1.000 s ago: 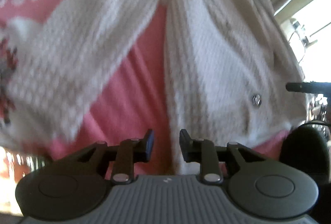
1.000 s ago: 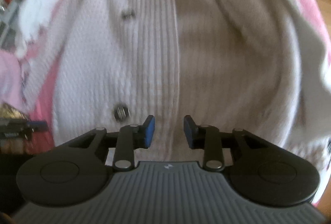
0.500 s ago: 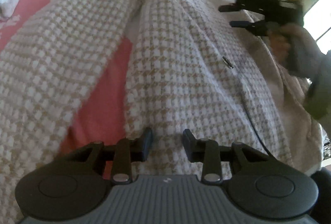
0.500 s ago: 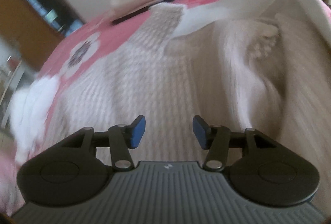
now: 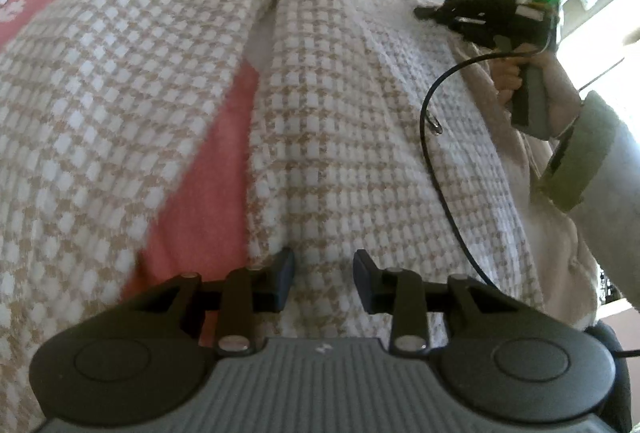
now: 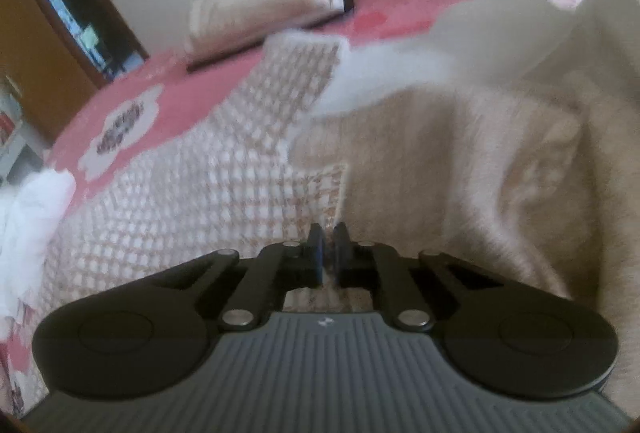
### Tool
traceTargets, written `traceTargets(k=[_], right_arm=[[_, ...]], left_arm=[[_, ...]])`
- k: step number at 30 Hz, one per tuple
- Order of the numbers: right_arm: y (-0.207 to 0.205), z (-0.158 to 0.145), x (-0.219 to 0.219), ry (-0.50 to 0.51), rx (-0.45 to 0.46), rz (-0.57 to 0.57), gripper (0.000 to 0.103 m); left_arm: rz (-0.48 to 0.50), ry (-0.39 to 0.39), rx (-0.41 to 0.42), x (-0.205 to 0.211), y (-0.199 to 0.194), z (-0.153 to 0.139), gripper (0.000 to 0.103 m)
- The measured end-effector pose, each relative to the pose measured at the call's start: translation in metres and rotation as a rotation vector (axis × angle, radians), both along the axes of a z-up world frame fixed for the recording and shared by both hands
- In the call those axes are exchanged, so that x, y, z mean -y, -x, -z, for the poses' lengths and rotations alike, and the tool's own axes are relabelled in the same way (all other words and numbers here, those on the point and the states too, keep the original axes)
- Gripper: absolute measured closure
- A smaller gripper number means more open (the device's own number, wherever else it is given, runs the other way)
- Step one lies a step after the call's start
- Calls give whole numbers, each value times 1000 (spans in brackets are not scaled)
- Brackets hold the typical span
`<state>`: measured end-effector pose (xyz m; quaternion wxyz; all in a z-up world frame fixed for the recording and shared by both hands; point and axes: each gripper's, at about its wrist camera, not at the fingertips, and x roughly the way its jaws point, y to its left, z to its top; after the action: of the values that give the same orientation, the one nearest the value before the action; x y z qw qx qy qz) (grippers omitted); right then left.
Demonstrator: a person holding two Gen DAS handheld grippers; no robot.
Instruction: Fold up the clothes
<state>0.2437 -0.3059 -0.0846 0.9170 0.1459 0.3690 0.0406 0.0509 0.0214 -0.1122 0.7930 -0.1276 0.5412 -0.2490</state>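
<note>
While the checked cardigan [image 5: 352, 137] lies spread on the pink bedspread [image 5: 208, 193], its long axis running away from us toward the collar, our left gripper [image 5: 323, 275] hovers parted at its near hem. Farther right, our right gripper [image 6: 328, 253] pinches the cardigan's front edge, jaws nearly together.

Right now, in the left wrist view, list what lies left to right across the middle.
Sleeve → pink bedcover → cardigan front → black cable → hand holding the right tool → green cuff.
</note>
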Motion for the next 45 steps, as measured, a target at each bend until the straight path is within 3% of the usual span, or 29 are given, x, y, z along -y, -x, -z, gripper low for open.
traceTargets(k=[3,5,7,10,14,18,21,23,26,29,31,37,41,43,45], right_arm=[[10,-16,-3,62,68,14,100],[13,-17,-15,183,94,1,100],[7,-2,-26,304,71,-16,100],[-4,28,-25,336,23,-10,98],[-1,14,-14,261,13,45,88],[38,-18,1,189,42,40,87],[71,-39,1,22,29,-103,84],[92,-39,-9,-94,-41,-259,76],[125,-19,-27,-140,-148,-409,75],[155,20,-41,-65,-243,-407,73],[172,38,-38,-66,-214,-363,71],[182,51,-14,-287,-182,-237,70],[187,49,-24,-242,-152,-274,70],[190,48,-30,-211,-135,-296,70],[192,47,-35,-181,-118,-318,63]], left_arm=[[0,10,-8,-3,-1,0,69],[1,15,-9,-5,0,0,69],[4,17,-8,-11,2,-2,69],[9,16,-6,-10,3,-1,69],[4,26,-8,-15,5,-1,68],[1,38,-11,-13,3,0,62],[-1,33,-2,-10,5,-1,58],[-17,20,7,-10,9,-5,58],[-34,-3,26,-11,21,-15,55],[-29,-57,52,-16,37,-28,48],[-40,-117,64,-29,51,-38,46],[-206,-279,43,-83,76,-69,45],[-412,-335,21,-119,80,-79,38],[-469,-441,40,-126,69,-78,38],[-449,-536,49,-129,48,-71,34]])
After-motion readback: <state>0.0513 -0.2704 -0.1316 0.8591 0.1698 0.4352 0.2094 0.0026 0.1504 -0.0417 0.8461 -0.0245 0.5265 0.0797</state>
